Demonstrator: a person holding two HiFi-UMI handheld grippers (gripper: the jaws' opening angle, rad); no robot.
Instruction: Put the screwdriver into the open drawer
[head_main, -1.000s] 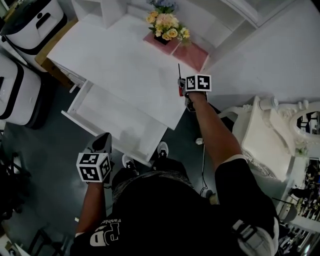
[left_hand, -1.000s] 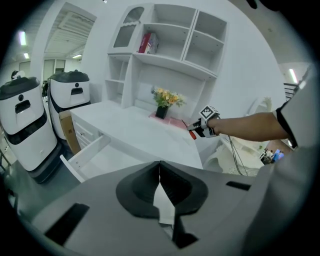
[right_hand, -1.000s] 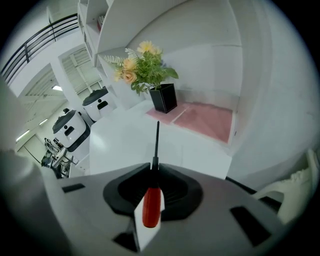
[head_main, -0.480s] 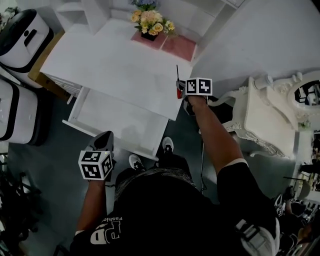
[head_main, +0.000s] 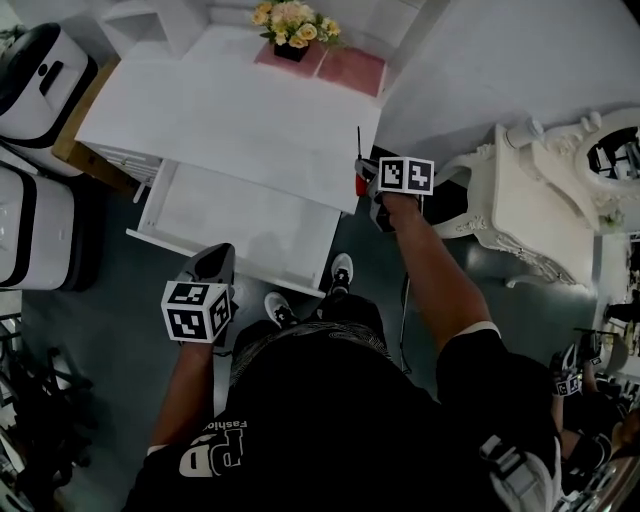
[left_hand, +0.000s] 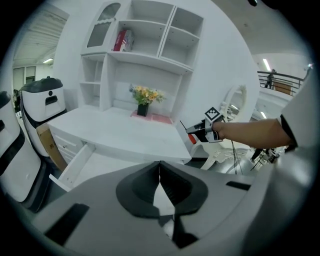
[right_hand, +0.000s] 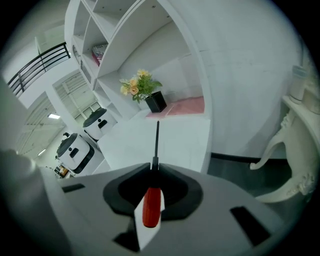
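Right gripper (right_hand: 154, 172) clamped on the screwdriver (right_hand: 152, 205) by its red handle, shaft pointing forward, which I judge suits laying it in lengthwise. It hangs at the desk (head_main: 230, 120) corner, apart from the open drawer (head_main: 240, 215). Left gripper (left_hand: 159, 175) closed, empty.

White desk (head_main: 230, 110) against wall. Pink mat (head_main: 350, 72) at back right of top, flowers (head_main: 290, 18) in dark pot on mat's left part. Drawer (head_main: 240, 225) pulled out below front edge, open toward camera. Shelf unit (left_hand: 145, 45) standing on desk's back, red book (left_hand: 123, 40) leaning in upper cubby. Dark floor (head_main: 90, 330); white machines (head_main: 45, 65) left of desk, ornate white furniture (head_main: 530, 190) to the right.
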